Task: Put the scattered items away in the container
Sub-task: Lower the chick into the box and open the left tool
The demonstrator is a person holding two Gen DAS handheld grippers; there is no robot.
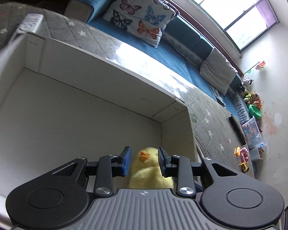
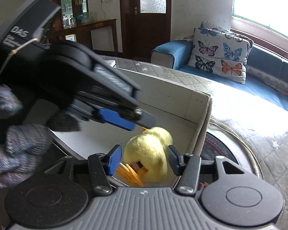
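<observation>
At far left, gloved hand (image 2: 13, 143) behind left claw (image 1: 145, 153). Pinching head of toy duck (image 1: 144, 164) with left claw, pads against both sides, orange beak between them. Holding duck low inside white cardboard box (image 1: 86, 80), near its right-hand corner; contact with box floor: cannot tell. Clamping duck's body with right claw (image 2: 144, 157), pads touching plush either side, orange feet nearest the camera. Further right, quilted grey cover (image 2: 259, 134) beside box, butterfly pillow (image 2: 218, 53) on blue sofa.
</observation>
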